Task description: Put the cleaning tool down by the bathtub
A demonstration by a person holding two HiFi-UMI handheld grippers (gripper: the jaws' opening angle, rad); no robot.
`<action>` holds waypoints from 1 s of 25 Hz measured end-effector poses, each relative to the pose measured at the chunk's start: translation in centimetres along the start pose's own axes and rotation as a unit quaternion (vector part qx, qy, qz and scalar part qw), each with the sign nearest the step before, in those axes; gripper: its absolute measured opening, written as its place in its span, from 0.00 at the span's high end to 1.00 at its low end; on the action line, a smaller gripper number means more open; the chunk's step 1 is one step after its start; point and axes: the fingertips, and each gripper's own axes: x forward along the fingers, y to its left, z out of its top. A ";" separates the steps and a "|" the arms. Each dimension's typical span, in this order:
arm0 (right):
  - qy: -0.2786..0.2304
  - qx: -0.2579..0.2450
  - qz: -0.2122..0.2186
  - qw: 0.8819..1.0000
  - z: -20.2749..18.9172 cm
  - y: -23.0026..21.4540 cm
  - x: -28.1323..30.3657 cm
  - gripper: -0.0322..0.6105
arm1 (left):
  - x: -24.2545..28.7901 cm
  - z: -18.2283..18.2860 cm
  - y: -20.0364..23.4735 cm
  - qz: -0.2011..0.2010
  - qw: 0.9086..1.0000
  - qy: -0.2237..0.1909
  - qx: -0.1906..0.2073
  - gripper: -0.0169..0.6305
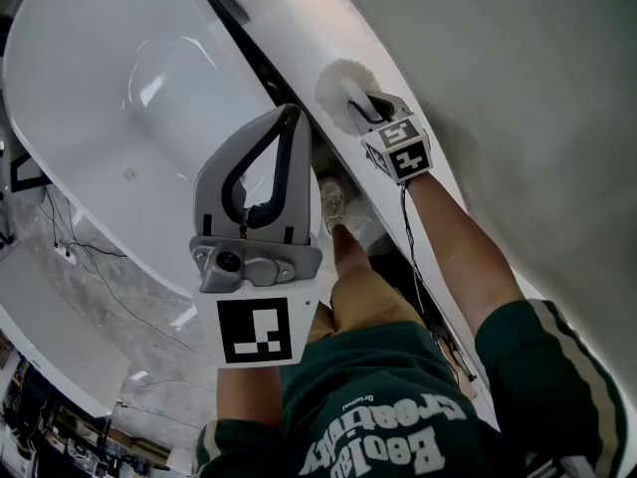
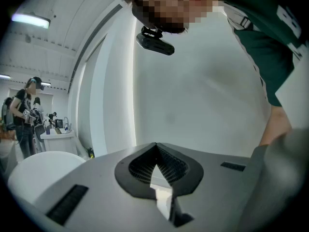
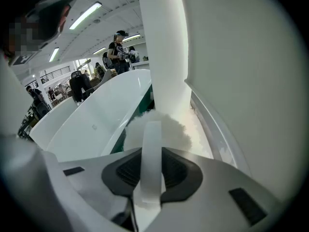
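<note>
Head view, right claw: the right claw [image 1: 368, 103] reaches forward at arm's length, closed partway onto the flat handle of the cleaning tool [image 1: 336, 90].
Head view, tool position: the tool's fluffy white head juts just beyond the claw tips, over the white ledge [image 1: 299, 18] that runs along the right side of the bathtub [image 1: 119, 88].
Head view, left claw: the left claw [image 1: 287, 118] is raised mid-frame with its tips up, well apart from the tool. The right hand is the nearer one.
Left gripper view, claw state: the tips are brought together with nothing between them, and only wall and ceiling lie ahead.
Right gripper view, grip: the pale handle lies along the claw's own axis, pinched between both pads, with the fluffy head straight ahead.
Right gripper view, surroundings: the head sits at the foot of a white column [image 3: 161, 47], with the tub to its left. I cannot tell whether it touches the ledge.
Relation for the next move: the tool probably needs only lowering onto the ledge and releasing.
</note>
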 end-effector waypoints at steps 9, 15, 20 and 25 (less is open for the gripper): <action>0.034 -0.009 -0.005 0.999 -2.9 -1.0 2.5 0.80 | -0.1 -1.7 0.4 0.010 1.000 0.012 -0.011 0.97; 0.067 -0.004 -0.019 0.998 -4.8 -1.7 3.5 0.80 | -0.2 -2.8 0.4 0.016 0.999 0.022 -0.017 0.97; 0.079 -0.004 -0.026 0.996 -6.1 -2.3 4.1 0.80 | -0.4 -3.1 0.0 0.018 0.999 0.024 -0.017 0.97; 0.093 -0.010 -0.035 0.995 -6.5 -2.9 5.3 0.80 | -0.4 -3.8 0.3 0.022 0.999 0.028 -0.019 0.97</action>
